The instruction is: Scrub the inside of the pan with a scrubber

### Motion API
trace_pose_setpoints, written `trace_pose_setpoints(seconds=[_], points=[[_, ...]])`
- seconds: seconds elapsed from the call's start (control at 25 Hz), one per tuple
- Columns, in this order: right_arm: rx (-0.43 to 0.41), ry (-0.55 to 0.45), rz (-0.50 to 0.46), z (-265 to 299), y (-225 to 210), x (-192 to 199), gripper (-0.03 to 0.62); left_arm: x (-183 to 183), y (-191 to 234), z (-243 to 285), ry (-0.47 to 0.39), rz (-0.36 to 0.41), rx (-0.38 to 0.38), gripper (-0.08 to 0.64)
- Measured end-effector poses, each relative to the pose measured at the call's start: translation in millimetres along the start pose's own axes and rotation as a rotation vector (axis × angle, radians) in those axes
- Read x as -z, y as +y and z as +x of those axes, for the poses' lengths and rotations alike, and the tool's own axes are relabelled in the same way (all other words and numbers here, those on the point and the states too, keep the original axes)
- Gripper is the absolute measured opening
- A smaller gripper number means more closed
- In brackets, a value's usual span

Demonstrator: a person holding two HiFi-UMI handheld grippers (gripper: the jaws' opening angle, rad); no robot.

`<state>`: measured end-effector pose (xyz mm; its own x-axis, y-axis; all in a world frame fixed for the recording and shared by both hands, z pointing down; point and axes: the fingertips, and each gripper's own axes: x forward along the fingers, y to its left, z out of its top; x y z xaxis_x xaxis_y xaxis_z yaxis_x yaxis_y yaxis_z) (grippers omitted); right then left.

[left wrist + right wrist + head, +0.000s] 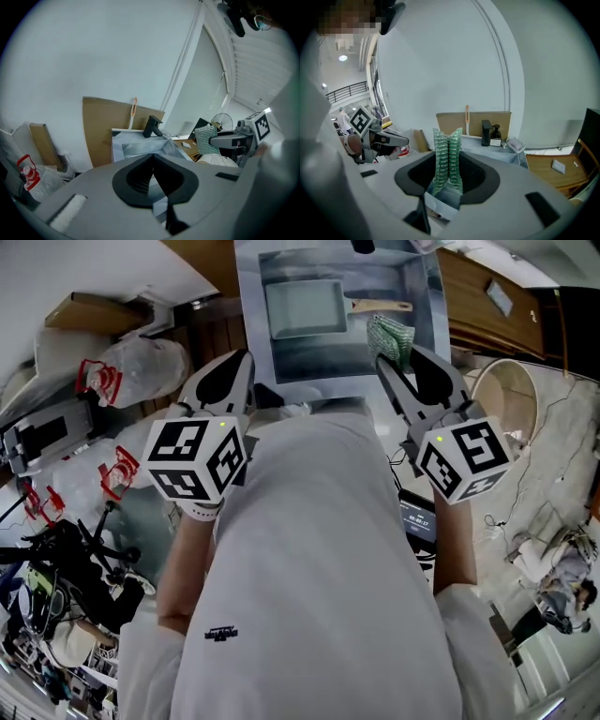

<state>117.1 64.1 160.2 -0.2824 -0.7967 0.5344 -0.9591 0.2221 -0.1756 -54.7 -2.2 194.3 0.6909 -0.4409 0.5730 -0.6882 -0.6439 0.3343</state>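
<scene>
"Two grippers up in front of the sink. What's in them?"

"My right gripper [400,354] is clamped on the green mesh scrubber [448,154]. I've pinched it low so the ribbed bulk stands proud of the tips, because that's the part I want meeting the metal. My left gripper [242,360] is closed on nothing, with its pads pressed together."

"And the pan?"

"The rectangular grey pan with the pale wooden handle [305,307] lies flat in the steel sink [427,306]. Its open side is up and the handle points to my right, toward the scrubber. Both grippers hang near the sink's front edge, and nothing touches the pan."

"Why hold the left one empty?"

"My guess is that it's free to pin the handle or rim, so the pan doesn't skate once I press down. It would have to open first. As I judge it, the scrubbing hasn't begun, and the next move is bringing the scrubber down into the pan."
</scene>
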Motion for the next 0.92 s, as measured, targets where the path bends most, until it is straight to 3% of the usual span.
trace_pose_setpoints(seconds=[0.92], points=[[0.000, -0.029, -0.014, 5.3, 6.3, -11.6, 0.133, -10.1, -14.1, 14.6, 0.007, 0.033, 0.067, 0.005]])
